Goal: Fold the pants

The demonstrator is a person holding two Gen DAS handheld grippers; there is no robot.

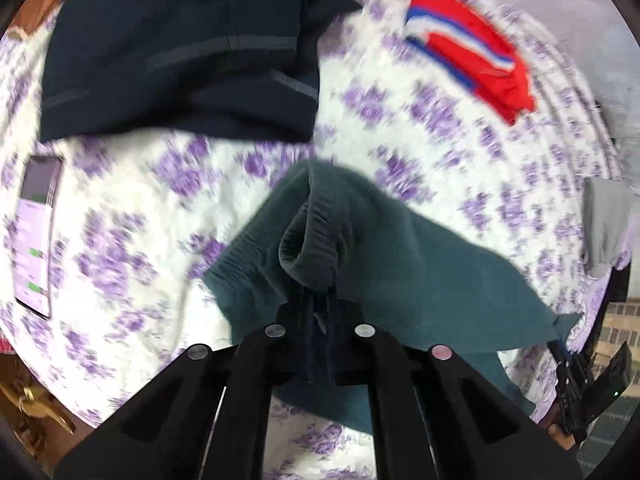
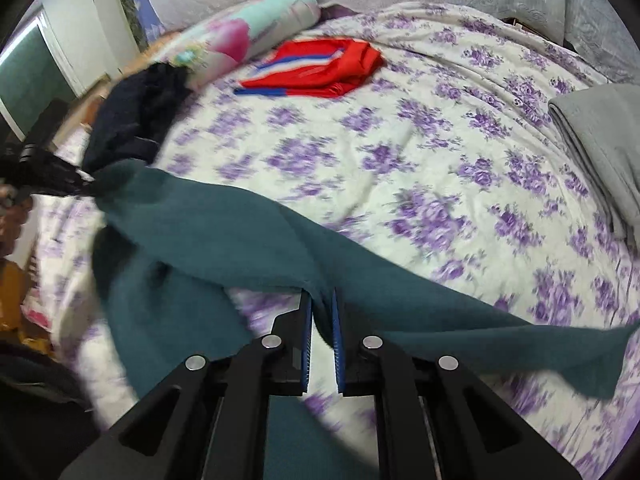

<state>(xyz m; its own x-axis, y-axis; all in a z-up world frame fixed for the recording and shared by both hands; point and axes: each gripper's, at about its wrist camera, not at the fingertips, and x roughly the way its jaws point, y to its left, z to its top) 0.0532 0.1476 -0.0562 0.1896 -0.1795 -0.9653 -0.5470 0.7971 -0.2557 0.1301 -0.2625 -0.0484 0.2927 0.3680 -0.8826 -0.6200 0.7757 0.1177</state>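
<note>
The teal pants (image 1: 420, 272) hang stretched in the air above the bed between my two grippers. My left gripper (image 1: 320, 304) is shut on the gathered elastic waistband (image 1: 316, 236). My right gripper (image 2: 322, 300) is shut on the pants' teal cloth (image 2: 240, 232), which runs left to the other gripper (image 2: 52, 178) and trails off right (image 2: 580, 356). The right gripper also shows at the lower right of the left wrist view (image 1: 576, 376).
The bed has a white sheet with purple flowers (image 2: 400, 152). On it lie folded red shorts (image 2: 316, 68), a dark navy garment (image 1: 180, 48), a folded grey garment (image 2: 604, 128), a phone (image 1: 36, 232) and a colourful bolster pillow (image 2: 240, 32).
</note>
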